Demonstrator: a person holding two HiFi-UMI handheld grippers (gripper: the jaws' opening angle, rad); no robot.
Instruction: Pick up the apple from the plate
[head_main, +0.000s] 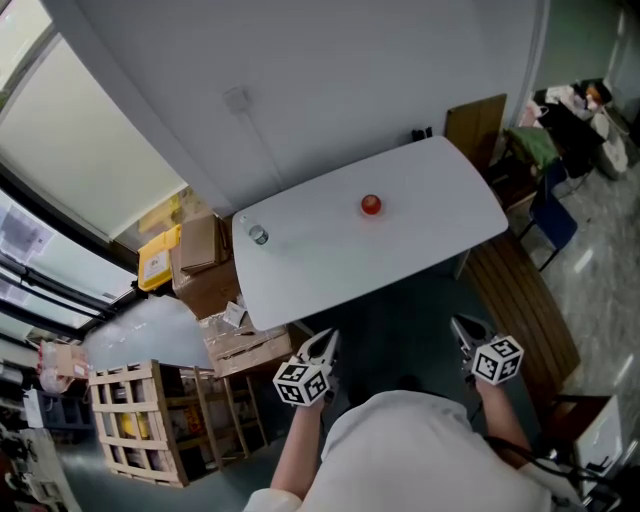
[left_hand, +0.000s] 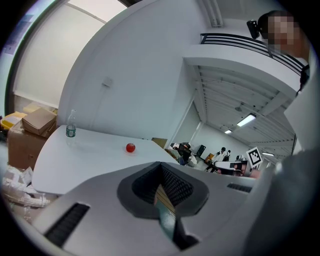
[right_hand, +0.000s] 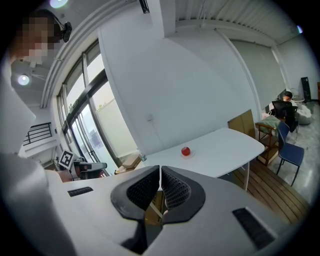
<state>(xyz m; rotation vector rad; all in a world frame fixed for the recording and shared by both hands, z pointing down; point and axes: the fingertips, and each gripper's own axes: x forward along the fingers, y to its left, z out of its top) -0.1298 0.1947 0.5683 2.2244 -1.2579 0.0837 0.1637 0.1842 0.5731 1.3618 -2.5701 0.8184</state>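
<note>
Judging from how things lie, the task is hardly begun: the apple (head_main: 371, 204) rests on its small plate (right_hand: 185, 154) on the white bench (head_main: 430, 240), well apart from both tools. The left tool (head_main: 322, 347) and the right tool (head_main: 465, 331) are held near the person's body, pointing slightly downward, jaws closed on nothing.

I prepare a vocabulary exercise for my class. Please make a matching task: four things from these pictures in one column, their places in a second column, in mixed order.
Things:
1. apple
2. water bottle
3. blue chair
4. wooden crate

Places:
A. on the floor beyond the white table's right end
B. near the table's left edge
C. near the table's middle
D. on the floor, lower left of the head view

Pairs: 1-C, 2-B, 3-A, 4-D
</note>
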